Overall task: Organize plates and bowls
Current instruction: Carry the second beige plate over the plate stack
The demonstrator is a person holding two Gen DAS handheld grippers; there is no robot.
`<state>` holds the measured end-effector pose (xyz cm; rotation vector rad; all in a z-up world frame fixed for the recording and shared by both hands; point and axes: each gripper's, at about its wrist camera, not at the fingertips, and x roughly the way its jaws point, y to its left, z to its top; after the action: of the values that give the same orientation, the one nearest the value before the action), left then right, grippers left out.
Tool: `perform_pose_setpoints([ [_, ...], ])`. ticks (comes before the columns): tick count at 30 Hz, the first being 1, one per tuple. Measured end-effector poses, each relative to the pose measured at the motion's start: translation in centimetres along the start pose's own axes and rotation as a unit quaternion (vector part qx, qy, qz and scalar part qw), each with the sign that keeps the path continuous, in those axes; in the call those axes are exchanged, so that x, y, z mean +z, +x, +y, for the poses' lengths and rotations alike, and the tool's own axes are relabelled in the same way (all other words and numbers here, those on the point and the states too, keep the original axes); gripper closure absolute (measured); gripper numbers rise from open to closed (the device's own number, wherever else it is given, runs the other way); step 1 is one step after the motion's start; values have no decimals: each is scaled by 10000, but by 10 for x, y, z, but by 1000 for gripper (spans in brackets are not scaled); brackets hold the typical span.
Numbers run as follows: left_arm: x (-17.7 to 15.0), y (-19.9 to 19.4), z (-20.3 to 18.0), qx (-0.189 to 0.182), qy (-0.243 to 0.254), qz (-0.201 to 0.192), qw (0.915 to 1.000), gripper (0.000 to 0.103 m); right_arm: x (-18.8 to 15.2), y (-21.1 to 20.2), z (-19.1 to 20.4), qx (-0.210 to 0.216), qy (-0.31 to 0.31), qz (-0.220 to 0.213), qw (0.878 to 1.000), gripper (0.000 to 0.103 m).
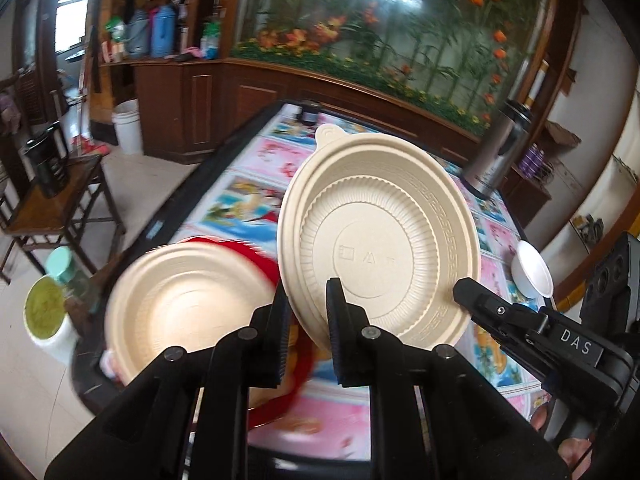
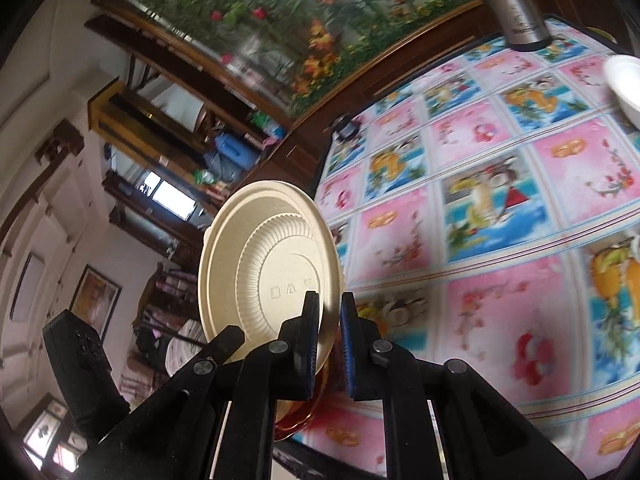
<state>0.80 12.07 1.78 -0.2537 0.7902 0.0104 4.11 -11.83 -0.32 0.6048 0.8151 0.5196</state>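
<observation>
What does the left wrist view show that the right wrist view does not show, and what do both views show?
Only the left wrist view shows a second beige plate lying on something red, a jar of green powder and the right gripper from outside.
Only the right wrist view shows the left gripper's body from outside.
Both show the tilted beige plate, the patterned tablecloth, the white bowl and the steel flask.

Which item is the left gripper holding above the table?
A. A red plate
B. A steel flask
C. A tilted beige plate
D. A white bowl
C: the left gripper pinches the rim of the tilted beige plate, raised off the table.
</observation>
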Motion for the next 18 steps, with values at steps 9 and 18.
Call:
perform_pose_setpoints([
  [9, -23, -16, 66, 382, -422, 78, 9983, 88, -43, 42, 55, 189, -576, 625, 9962, 93],
  [18, -45, -1, 101, 432, -720, 466, 9954, 87, -74, 68, 71, 67, -802, 968, 9920, 93],
])
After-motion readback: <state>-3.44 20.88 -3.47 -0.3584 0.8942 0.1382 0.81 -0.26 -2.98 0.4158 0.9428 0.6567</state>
